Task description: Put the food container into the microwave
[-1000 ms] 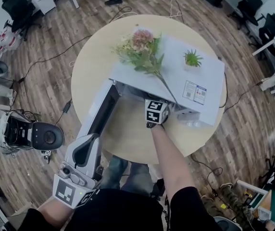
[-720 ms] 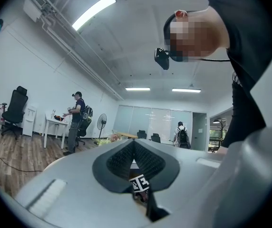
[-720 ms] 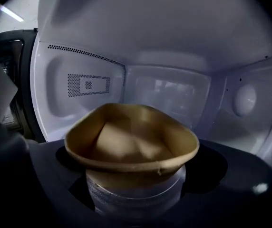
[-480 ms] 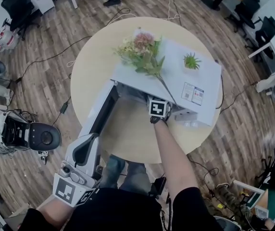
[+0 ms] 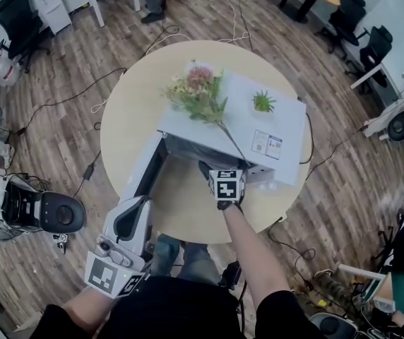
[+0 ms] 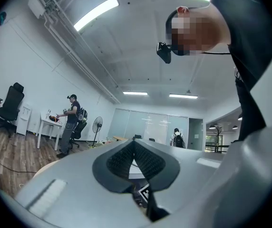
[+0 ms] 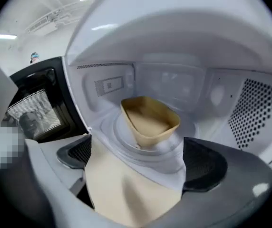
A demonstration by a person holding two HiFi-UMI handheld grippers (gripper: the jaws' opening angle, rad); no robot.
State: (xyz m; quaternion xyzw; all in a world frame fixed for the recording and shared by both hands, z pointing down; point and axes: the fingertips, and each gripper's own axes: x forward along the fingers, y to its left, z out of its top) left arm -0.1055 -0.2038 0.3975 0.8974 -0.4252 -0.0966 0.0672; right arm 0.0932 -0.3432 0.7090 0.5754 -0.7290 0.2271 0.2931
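The tan food container (image 7: 150,120) stands on the turntable inside the white microwave (image 7: 188,27), nothing gripping it. My right gripper (image 7: 140,158) is open just outside the cavity, its pads (image 7: 81,151) spread wide and apart from the container. In the head view the right gripper (image 5: 212,169) sits at the front of the microwave (image 5: 258,119), whose door (image 5: 145,171) hangs open to the left. The container is hidden in that view. My left gripper (image 5: 133,210) is held low near my body, shut and empty, and points upward in the left gripper view (image 6: 134,144).
The microwave stands on a round wooden table (image 5: 135,104). A bunch of flowers (image 5: 198,90) and a small potted plant (image 5: 263,102) lie on its top. Cables and office chairs (image 5: 361,23) surround the table. A black-and-white device (image 5: 50,214) sits on the floor at left.
My right gripper has drawn back out of the microwave toward me, with the container left inside. The left gripper has stayed low by my body.
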